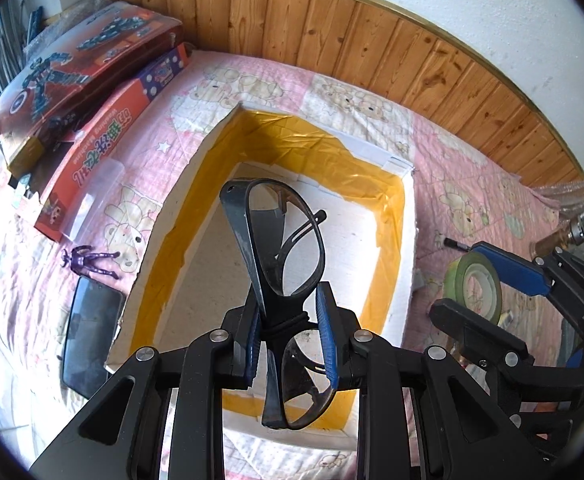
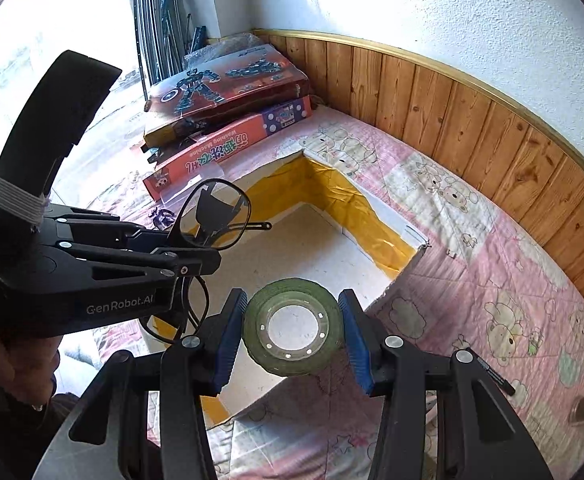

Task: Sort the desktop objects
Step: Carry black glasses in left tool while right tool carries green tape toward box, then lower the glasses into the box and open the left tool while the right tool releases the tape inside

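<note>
My left gripper [image 1: 290, 320] is shut on the bridge of black-framed glasses [image 1: 284, 240] and holds them above the white foam box with yellow tape on its walls [image 1: 196, 216]. The glasses also show in the right wrist view [image 2: 216, 220], held over the box [image 2: 376, 216]. My right gripper [image 2: 292, 332] is shut on a green tape roll [image 2: 294, 326] and holds it over the box's near right corner. The roll and the right gripper show in the left wrist view [image 1: 474, 284] to the right of the box.
Two toy boxes [image 1: 92, 80] are stacked at the back left on the pink bear-print cloth [image 1: 472, 184]. A purple figure [image 1: 88, 262] and a black phone [image 1: 88, 332] lie left of the box. A black pen [image 2: 492, 372] lies at the right. Wood panelling [image 1: 372, 40] backs the surface.
</note>
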Demonstrator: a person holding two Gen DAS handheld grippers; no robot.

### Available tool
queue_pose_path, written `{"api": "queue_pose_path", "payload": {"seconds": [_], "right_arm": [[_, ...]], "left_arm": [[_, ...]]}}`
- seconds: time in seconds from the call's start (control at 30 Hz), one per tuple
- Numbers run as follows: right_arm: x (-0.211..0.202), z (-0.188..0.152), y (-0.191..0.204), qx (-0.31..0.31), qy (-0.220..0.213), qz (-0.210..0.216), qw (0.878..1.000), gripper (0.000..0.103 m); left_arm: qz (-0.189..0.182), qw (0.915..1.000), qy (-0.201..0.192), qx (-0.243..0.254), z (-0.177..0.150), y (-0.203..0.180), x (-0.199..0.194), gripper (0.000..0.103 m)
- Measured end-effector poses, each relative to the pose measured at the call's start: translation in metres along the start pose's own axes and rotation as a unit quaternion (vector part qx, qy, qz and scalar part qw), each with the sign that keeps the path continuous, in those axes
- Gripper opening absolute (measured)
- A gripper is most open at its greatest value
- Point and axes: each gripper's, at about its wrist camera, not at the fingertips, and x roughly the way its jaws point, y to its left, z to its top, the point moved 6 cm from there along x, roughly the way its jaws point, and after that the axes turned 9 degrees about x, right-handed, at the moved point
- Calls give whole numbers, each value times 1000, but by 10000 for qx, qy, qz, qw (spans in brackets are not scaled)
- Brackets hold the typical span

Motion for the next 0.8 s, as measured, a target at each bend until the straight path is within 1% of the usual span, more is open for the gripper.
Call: {"api": "queue_pose_path", "payload": {"seconds": [0.27, 0.5, 0.8], "right_arm": [[38, 17, 3, -101, 257, 76, 9996, 49], [68, 29, -3, -209, 449, 36, 9988, 49], [105, 30, -18, -204, 806, -15, 9965, 49]], "left_arm": [[155, 9996, 215, -115, 11, 17, 24, 25], [226, 9988, 419, -125, 26, 28, 47, 25], [334, 9974, 643, -26, 40, 33, 74, 25]]}}
